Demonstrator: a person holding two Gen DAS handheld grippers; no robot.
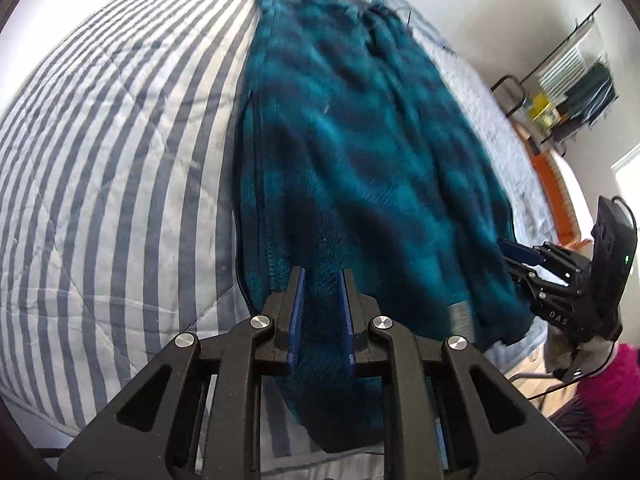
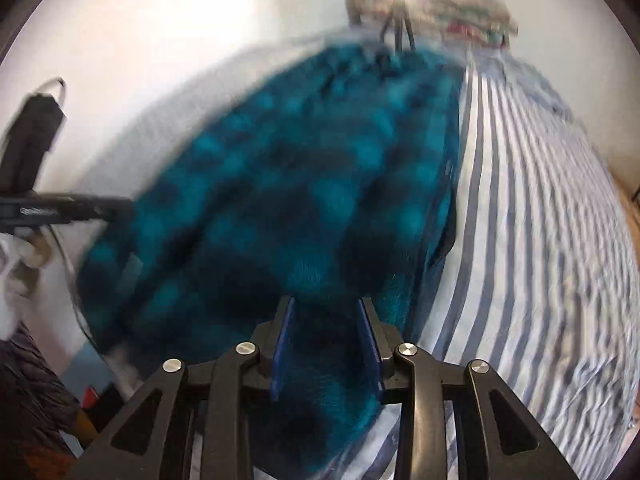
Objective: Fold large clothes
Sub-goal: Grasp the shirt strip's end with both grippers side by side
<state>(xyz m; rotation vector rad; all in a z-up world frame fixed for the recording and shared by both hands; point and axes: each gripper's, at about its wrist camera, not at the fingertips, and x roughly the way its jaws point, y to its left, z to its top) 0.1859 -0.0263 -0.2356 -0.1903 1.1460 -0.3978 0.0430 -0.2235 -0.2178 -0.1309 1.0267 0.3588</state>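
Left wrist: fleece (image 1: 352, 152) between fingers (image 1: 298, 312)

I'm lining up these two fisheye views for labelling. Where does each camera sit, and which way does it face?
Left wrist: sits behind the left tongs, facing down along the teal-and-black checked fleece garment on the blue-and-white striped quilt; the right tongs enter at right.
Right wrist: sits behind the right tongs, facing down the same garment, quilt at right; the left tongs' body enters at left.
Shared: garment, quilt, fleece between each pair of fingers.
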